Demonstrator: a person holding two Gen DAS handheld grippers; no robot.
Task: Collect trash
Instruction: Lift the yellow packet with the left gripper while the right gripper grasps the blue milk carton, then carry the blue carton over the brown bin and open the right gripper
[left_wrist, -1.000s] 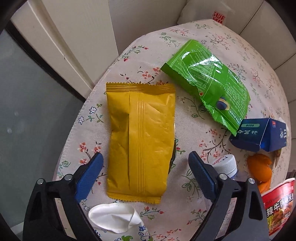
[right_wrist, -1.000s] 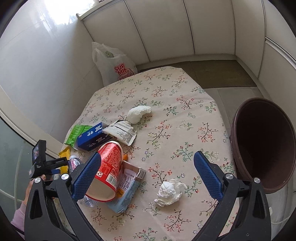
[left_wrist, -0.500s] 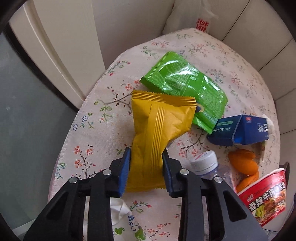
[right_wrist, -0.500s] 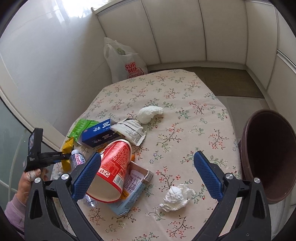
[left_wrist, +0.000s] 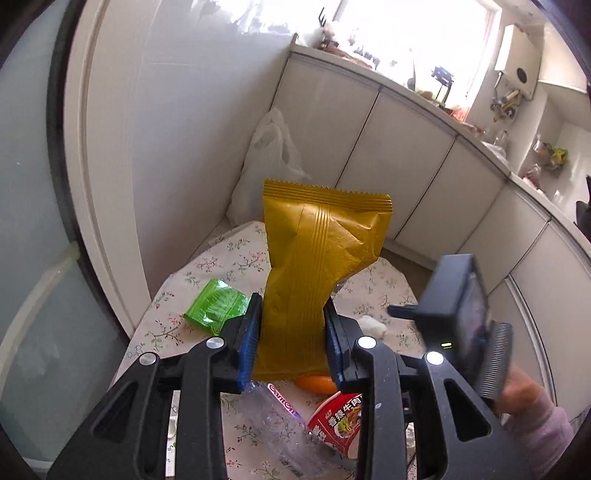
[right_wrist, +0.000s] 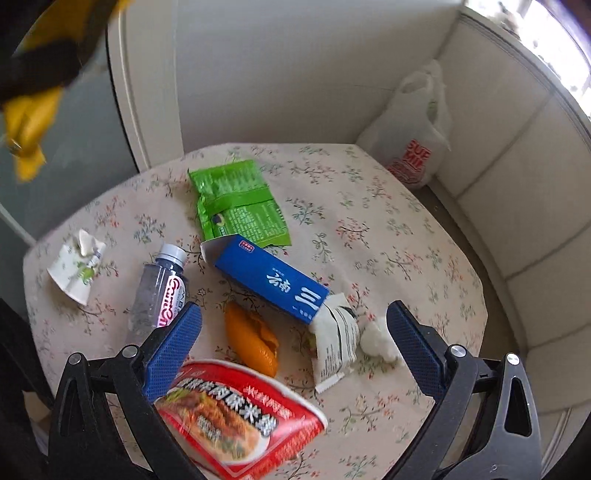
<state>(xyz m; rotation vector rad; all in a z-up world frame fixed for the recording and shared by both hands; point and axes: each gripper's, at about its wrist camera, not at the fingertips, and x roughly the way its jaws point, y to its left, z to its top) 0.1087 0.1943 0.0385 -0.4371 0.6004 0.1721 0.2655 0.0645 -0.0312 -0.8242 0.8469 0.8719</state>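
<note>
Yellow snack packet (left_wrist: 317, 280) pinched at its lower end between the blue pads (left_wrist: 248, 339) of the left gripper (left_wrist: 291, 341), clear of the table and standing upright in the jaws. First item taken, by the look of it, but not yet binned; no bin shows in either view.

Right gripper (right_wrist: 291, 339) spread wide, nothing between its jaws, hanging over the clutter on the floral tablecloth (right_wrist: 406, 236).

Left on the table:
- green wrapper (right_wrist: 240, 203), flat, far side
- blue carton (right_wrist: 266, 277), lying partly over the wrapper's near edge
- clear bottle (right_wrist: 157, 291) on its side
- orange peel (right_wrist: 251, 341) between the jaws' line
- red noodle cup (right_wrist: 236, 417), tipped, nearest the camera
- white sachet (right_wrist: 334, 336) and crumpled tissue (right_wrist: 376, 338), touching
- torn paper cup (right_wrist: 75, 266) near the left edge

Judgement: task barely begun; most of the litter remains.
</note>
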